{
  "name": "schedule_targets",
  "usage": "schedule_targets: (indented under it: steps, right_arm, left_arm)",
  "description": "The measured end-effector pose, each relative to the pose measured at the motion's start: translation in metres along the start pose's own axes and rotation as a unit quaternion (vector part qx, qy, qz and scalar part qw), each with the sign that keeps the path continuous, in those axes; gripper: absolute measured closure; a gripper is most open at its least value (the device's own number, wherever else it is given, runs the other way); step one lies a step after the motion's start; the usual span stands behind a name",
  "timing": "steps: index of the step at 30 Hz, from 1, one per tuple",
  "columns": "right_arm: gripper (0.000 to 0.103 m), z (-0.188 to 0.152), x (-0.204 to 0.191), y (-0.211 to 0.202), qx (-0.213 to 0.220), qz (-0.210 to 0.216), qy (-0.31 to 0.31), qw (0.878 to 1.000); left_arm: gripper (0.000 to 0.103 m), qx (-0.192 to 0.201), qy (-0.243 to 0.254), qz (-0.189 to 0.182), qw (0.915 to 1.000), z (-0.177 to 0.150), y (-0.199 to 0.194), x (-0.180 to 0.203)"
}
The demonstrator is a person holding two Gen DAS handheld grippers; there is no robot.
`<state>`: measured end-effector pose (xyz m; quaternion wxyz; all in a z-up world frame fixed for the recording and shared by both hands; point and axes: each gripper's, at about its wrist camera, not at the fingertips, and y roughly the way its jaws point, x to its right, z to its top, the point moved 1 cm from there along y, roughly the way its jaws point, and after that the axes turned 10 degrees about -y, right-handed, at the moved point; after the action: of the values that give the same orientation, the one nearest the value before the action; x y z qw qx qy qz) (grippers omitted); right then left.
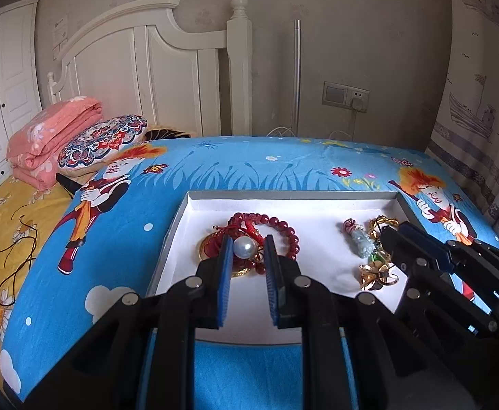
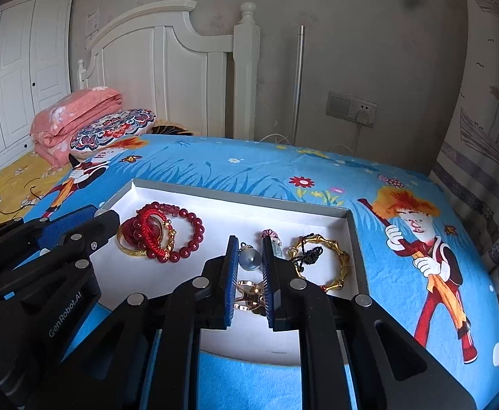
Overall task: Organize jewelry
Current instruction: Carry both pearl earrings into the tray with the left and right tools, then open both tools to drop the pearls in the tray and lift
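Note:
A grey tray (image 1: 283,194) with a white lining lies on the blue cartoon cloth. My left gripper (image 1: 248,242) is shut on a white pearl (image 1: 245,246), held above a red bead bracelet (image 1: 292,234) and a gold bangle (image 1: 205,257). My right gripper (image 2: 249,242) is shut on a grey-blue pearl (image 2: 250,257) with a small gold cap, over gold rings (image 2: 249,295). A gold bamboo bangle (image 2: 338,263) lies to its right, and a pale jade pendant (image 1: 362,244) shows in the left wrist view. Each gripper shows in the other's view, the right gripper (image 1: 399,230) and the left gripper (image 2: 97,214).
The tray (image 2: 242,193) sits on a table with a blue cloth (image 2: 266,167). A bed with a yellow sheet, a folded pink quilt (image 1: 54,136) and a patterned pillow (image 1: 106,140) lies to the left. The wall with a socket (image 1: 346,95) and a metal pole stands behind.

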<state>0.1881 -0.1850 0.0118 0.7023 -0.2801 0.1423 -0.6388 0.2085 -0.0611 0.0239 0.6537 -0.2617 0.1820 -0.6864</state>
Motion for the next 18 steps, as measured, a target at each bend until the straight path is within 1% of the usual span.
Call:
schedule_targets:
  steps: [7,14,15,16,17,18]
  right_arm:
    - [0.091,0.002,0.008,0.019,-0.014,0.0,0.009,1.0]
    - [0.09,-0.001,0.012,0.032,-0.031,0.008,0.018,0.999]
    - [0.084,-0.001,0.011,0.033,-0.036,0.009,0.018,0.999]
    - [0.069,-0.001,0.011,0.033,-0.038,0.009,0.02,0.999]
    - [0.06,-0.002,0.012,0.033,-0.037,0.009,0.021,0.999]
    - [0.047,-0.002,0.012,0.032,-0.035,0.003,0.022,0.999]
  left_arm:
    - [0.085,-0.009,-0.001,0.013,0.9999,0.006,0.025,0.0]
    - [0.083,-0.015,-0.001,0.021,0.9997,0.006,0.036,-0.005]
    - [0.079,-0.015,-0.002,0.023,0.9996,0.006,0.037,-0.006]
    - [0.062,-0.013,-0.003,0.025,0.9996,0.006,0.037,-0.007]
    - [0.043,-0.007,-0.004,0.027,0.9996,0.006,0.037,-0.008]
    - [0.037,0.001,-0.006,0.033,0.9994,0.005,0.036,-0.01]
